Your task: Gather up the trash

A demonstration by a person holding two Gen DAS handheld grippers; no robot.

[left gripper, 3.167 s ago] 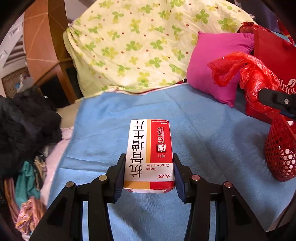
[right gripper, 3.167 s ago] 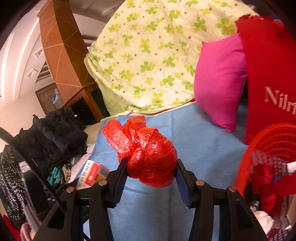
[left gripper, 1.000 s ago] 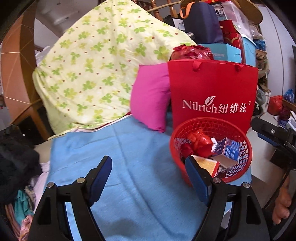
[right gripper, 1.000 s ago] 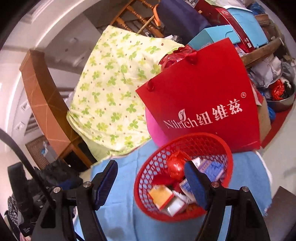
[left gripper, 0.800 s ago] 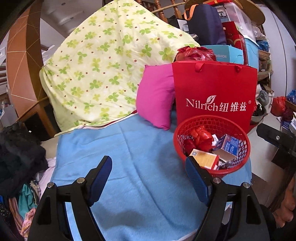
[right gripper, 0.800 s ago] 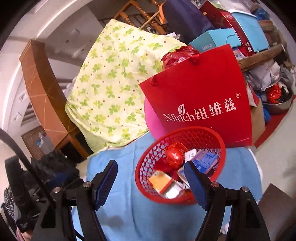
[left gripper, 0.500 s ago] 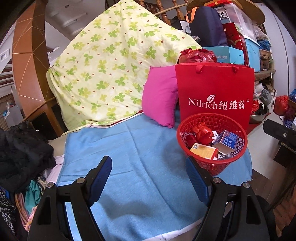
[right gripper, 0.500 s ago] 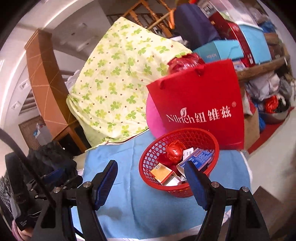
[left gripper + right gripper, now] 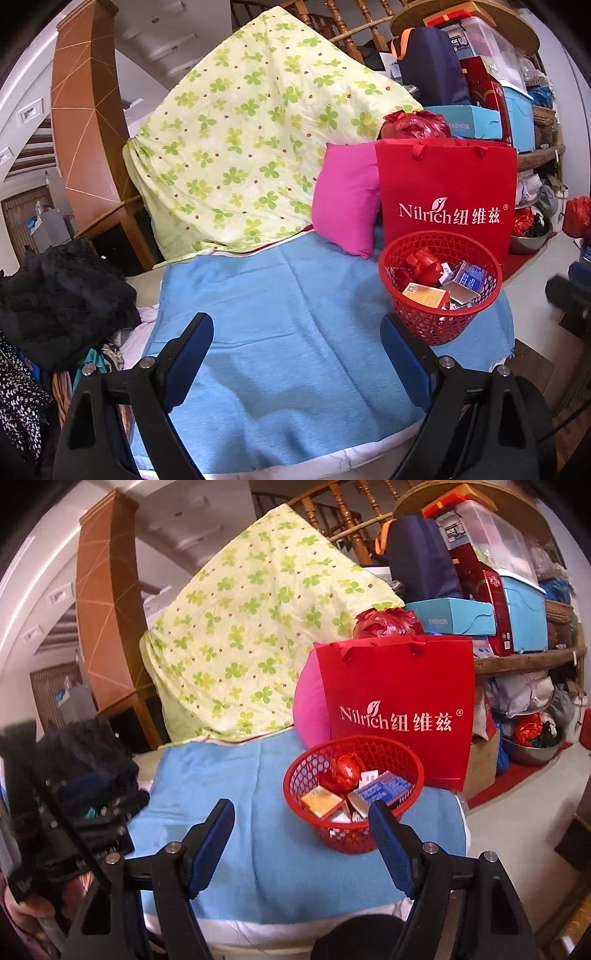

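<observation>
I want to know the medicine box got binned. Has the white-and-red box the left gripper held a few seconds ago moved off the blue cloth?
Yes. The blue cloth lies bare between the opening left gripper jaws; boxes now lie in the red basket, though which is that one I cannot tell.

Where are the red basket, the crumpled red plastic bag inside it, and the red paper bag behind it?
red basket (image 9: 295,775): right wrist view, left rim.
crumpled red plastic bag (image 9: 345,770): right wrist view, its middle.
red paper bag (image 9: 447,173): left wrist view, front face above the lettering.
</observation>
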